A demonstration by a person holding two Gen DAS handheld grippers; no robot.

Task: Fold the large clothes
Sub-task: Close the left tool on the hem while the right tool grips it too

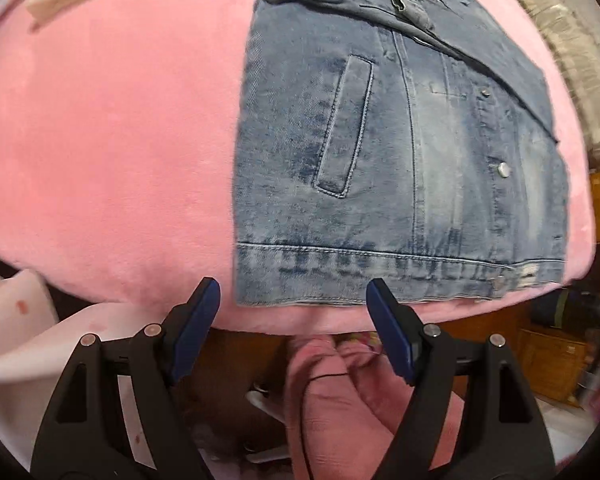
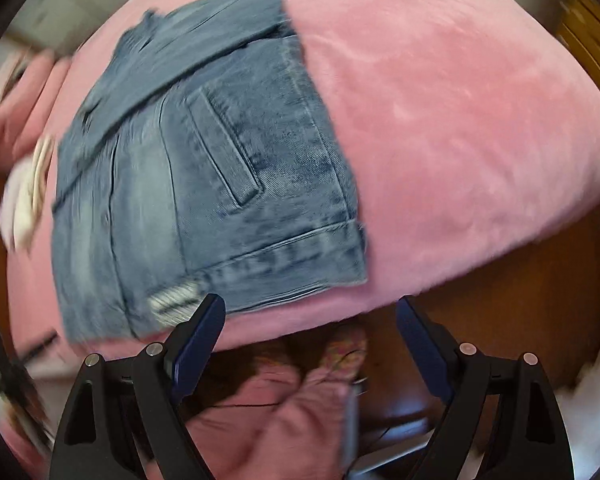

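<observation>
denim jacket point(image 1: 400, 152) | washed-out blue, metal snap buttons, slanted welt pocket, bit of fraying at the hem | already folded in on itself into a neat rectangle, a panel laid diagonally across the top | lying flat on the pink plush cover point(image 1: 108, 140), hem at the near edge

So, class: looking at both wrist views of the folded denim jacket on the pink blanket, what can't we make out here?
- Denim jacket, left wrist view: its collar end is cut off by the top edge.
- Denim jacket, right wrist view: motion blur smears stitching and buttons.
- What the pink blanket covers: hidden under it.
- Pale objects at the left rim, right wrist view: too blurred to identify.
</observation>
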